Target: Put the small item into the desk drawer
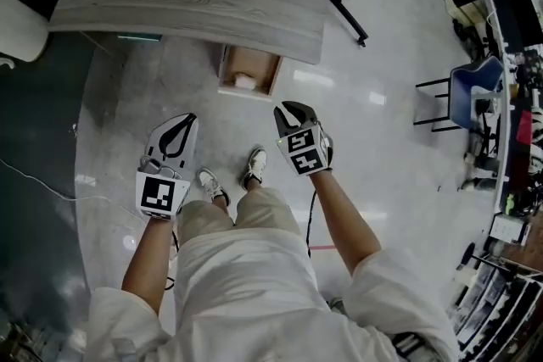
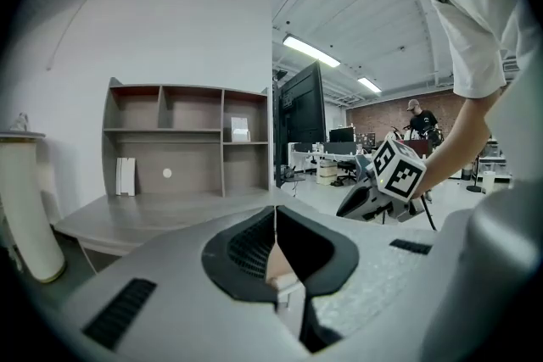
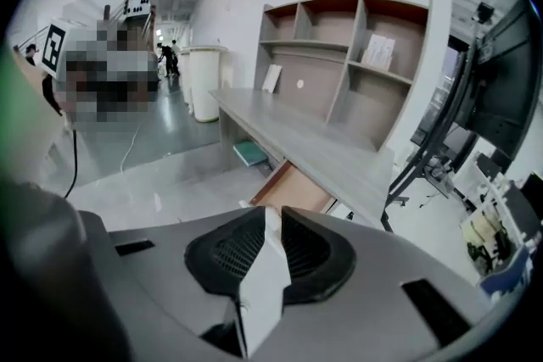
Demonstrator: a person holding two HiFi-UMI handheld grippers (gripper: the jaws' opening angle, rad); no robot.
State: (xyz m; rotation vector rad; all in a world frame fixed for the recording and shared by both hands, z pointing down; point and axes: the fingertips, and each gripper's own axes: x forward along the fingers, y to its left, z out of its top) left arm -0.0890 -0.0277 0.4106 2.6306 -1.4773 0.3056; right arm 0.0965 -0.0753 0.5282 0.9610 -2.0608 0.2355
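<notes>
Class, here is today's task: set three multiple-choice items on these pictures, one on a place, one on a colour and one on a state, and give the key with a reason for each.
1. Where does the small item lie?
A. on a shelf
B. inside the drawer
C. on the floor

2. What colour is the desk top?
A. bright red
B. black
C. grey wood grain

3. In what state is the drawer?
A. pulled open
B. pushed shut
C. lifted out and lying on the floor

Key:
1 B, as the head view shows a pale little thing on the drawer's brown bottom.
2 C, as the head view shows pale grey streaked boards.
3 A, as the drawer juts out from under the desk edge with its inside showing.
</notes>
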